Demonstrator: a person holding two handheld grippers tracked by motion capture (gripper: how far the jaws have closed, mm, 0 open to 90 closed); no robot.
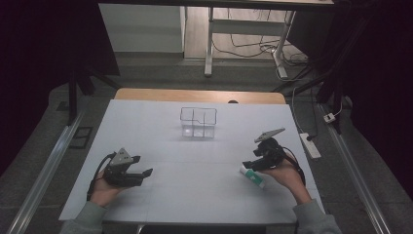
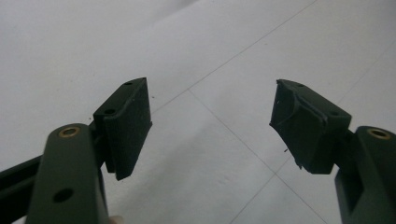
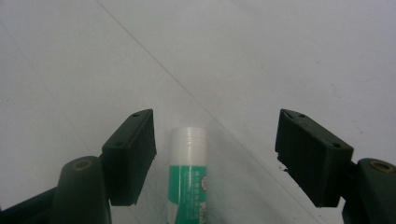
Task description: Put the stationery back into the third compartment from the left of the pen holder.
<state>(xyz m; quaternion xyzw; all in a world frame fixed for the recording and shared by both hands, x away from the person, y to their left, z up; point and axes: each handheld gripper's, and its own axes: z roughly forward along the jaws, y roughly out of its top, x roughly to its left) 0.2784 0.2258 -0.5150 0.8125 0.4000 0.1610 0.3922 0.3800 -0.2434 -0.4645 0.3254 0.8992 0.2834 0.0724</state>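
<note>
A green and white tube (image 1: 253, 176) with a white cap lies flat on the white table (image 1: 195, 161) at the right front. My right gripper (image 1: 254, 163) hovers over its cap end, jaws wide apart. In the right gripper view the tube (image 3: 188, 177) lies between the jaws, nearer the left pad (image 3: 133, 154), and neither pad touches it. My left gripper (image 1: 144, 173) rests low at the left front, open, with bare table between its pads (image 2: 130, 123).
A clear, divided box (image 1: 198, 122) stands at the middle back of the table. A power strip (image 1: 309, 145) lies on the floor past the right edge. Desk legs and cables stand beyond the far edge.
</note>
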